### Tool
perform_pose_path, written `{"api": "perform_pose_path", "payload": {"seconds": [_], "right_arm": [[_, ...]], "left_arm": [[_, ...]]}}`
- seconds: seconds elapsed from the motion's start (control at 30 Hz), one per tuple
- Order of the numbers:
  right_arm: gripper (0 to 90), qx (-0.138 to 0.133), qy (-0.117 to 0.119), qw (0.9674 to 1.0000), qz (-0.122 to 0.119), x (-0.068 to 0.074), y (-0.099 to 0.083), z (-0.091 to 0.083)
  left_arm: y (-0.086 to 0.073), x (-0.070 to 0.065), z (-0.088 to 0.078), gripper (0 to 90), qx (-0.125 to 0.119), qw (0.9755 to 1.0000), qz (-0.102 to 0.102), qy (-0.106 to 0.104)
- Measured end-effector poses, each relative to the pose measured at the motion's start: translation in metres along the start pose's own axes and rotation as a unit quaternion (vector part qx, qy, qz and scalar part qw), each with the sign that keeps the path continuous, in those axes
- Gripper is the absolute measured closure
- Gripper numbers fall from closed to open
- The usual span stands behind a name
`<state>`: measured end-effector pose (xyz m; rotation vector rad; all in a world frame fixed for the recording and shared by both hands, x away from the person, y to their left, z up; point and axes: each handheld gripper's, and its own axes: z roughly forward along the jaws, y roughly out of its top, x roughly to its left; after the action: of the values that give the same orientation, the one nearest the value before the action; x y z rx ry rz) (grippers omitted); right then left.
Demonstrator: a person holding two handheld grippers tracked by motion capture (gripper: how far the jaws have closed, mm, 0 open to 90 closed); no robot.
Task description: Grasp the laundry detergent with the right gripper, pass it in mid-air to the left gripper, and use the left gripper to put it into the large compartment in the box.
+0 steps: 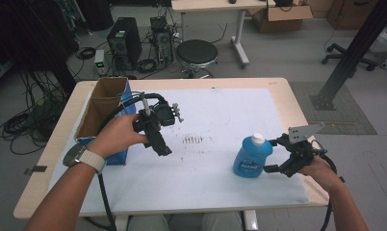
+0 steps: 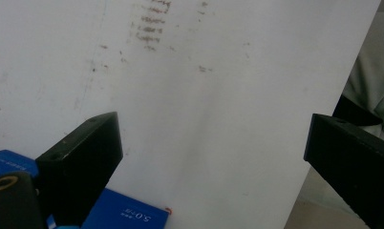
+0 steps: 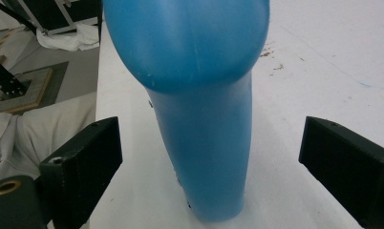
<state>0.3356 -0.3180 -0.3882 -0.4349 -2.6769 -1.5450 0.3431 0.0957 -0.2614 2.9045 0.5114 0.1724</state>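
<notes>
Lab floor behind: stool, PC towers, cable tangle. Wooden counter (image 1: 278,86) carries a white paper sheet (image 1: 220,115) with smudge marks mid-sheet.

Far left on the sheet: open-topped cardboard box with blue sides (image 1: 102,108), standing upright, nothing visible inside from the high view.

Left tool (image 1: 158,137) is just right of the box, held above the sheet, angled down. Left gripper view: jaws wide apart, nothing between them, bare paper below and a blue corner of the box at the bottom edge. Idle, as far as I can judge.

Right of centre: translucent blue plastic bottle with white cap (image 1: 252,156), upright on the sheet, near the front-right edge, well apart from the box.

Right tool (image 1: 273,155) is at the bottle's right side, level with its body. Right gripper view: jaws spread wide, bottle (image 3: 199,143) centred between them, clear gap on both sides, no contact I can see.

My read: I'm at the pre-grasp step on the bottle. Next move calls for a little more advance so the pads bracket the narrow body below the bulge, then a squeeze. Smooth, curved plastic, so a centred grip matters or it may twist out. Box looks like the likely drop point, but that's a guess.
</notes>
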Motion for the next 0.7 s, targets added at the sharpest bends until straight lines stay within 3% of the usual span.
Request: {"api": "perform_pose_path", "payload": {"seconds": [0.3,0.7], "right_arm": [[7.2,-0.002,0.003,1.0,-0.003,0.0,0.002,0.004],[8.0,-0.012,0.009,0.9998,-0.01,0.001,0.004,0.024]], "left_arm": [[-0.001,0.001,0.0,6.4,-0.003,1.0,-0.001,0.0],[-0.001,0.0,0.0,6.4,-0.003,1.0,-0.001,0.0]]}}
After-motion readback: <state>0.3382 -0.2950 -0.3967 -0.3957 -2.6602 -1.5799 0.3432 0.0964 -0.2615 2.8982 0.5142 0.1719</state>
